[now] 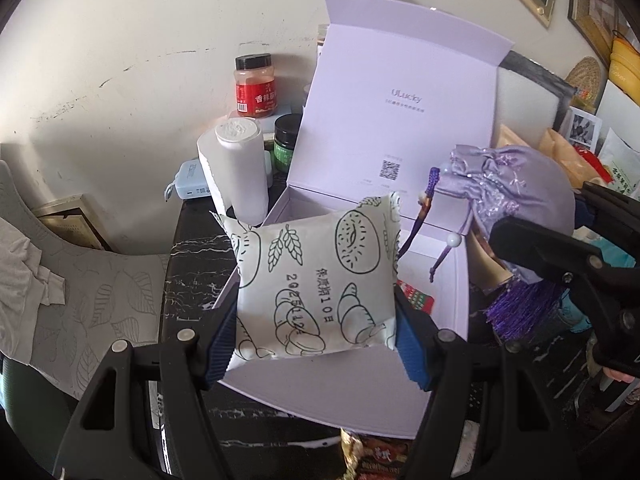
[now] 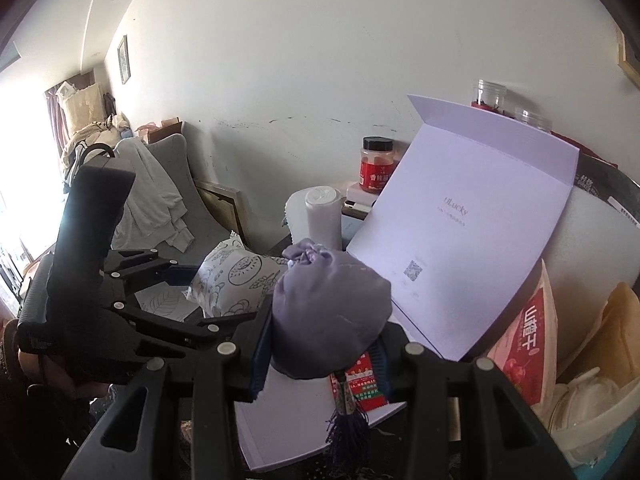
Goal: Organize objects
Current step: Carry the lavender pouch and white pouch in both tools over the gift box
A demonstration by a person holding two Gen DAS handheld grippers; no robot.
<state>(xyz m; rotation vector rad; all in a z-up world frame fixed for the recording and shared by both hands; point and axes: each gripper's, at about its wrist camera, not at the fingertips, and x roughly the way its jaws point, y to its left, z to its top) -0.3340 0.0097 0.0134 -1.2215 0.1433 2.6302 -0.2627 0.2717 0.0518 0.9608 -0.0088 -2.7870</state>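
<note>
Snack packet (image 1: 316,280), white with bread drawings, sits squeezed between the blue pads of the left gripper (image 1: 314,340), gripped by its lower sides with most of it sticking out past the fingertips. It hangs above the near part of the open lilac box (image 1: 440,312). The right gripper (image 2: 320,356) is clamped on a purple pouch (image 2: 330,312), its tassel (image 2: 348,428) dangling below the fingers over the box's right side.

Judging by this, the step in hand is carrying both things to the box for packing. A red card (image 2: 362,384) lies inside already. Next would be lowering each one into the box and letting go, keeping the two grippers from bumping, since they are near each other. Behind the box's raised lid (image 1: 400,120) stand a white bottle (image 1: 242,168) and a red-labelled jar (image 1: 254,86).
</note>
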